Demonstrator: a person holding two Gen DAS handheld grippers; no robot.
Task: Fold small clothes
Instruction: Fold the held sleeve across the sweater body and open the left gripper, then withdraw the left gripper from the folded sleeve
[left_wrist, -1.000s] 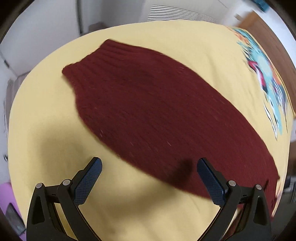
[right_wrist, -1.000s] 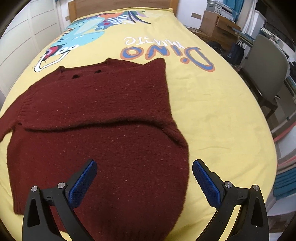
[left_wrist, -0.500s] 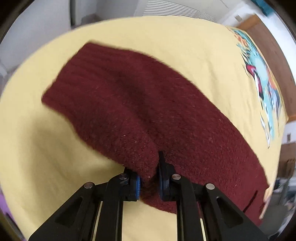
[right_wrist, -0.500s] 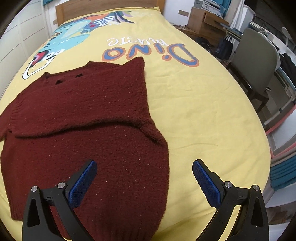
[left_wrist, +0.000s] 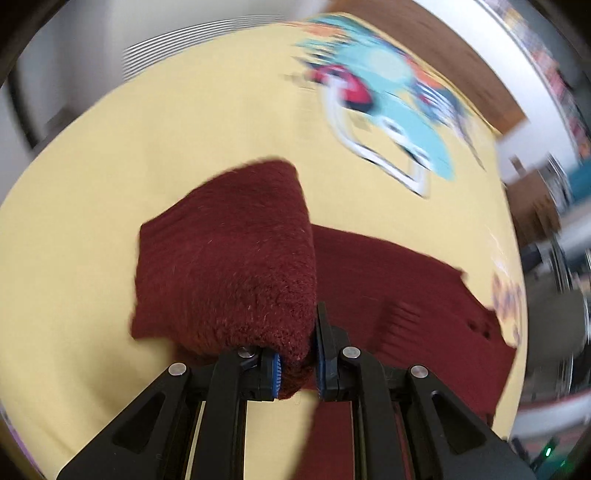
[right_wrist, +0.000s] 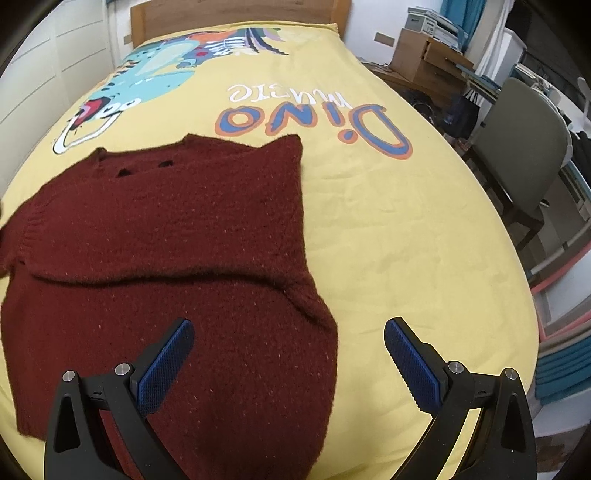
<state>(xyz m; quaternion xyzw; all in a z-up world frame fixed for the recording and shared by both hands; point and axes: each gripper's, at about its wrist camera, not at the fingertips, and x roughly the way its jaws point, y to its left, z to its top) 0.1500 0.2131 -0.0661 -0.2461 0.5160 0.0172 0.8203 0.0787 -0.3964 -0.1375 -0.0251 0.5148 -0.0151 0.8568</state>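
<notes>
A dark red knitted sweater (right_wrist: 177, 243) lies flat on the yellow bedspread (right_wrist: 388, 229), its right sleeve folded across the chest. My left gripper (left_wrist: 297, 363) is shut on the sweater's left sleeve (left_wrist: 229, 266) and holds it lifted above the bed, the cuff hanging away from me. The sweater's body (left_wrist: 399, 295) lies to the right of it in the left wrist view. My right gripper (right_wrist: 288, 363) is open and empty, hovering over the sweater's lower right edge.
The bedspread has a dinosaur print (right_wrist: 147, 77) and "Dino" lettering (right_wrist: 314, 118) beyond the sweater. A wooden headboard (right_wrist: 236, 11) is at the far end. A grey chair (right_wrist: 517, 147) and a cardboard box (right_wrist: 428, 59) stand right of the bed.
My left gripper shut on the left sleeve, lifted it and swung right towards the sweater's body. My right gripper stayed open and shifted slightly over the lower right edge.
</notes>
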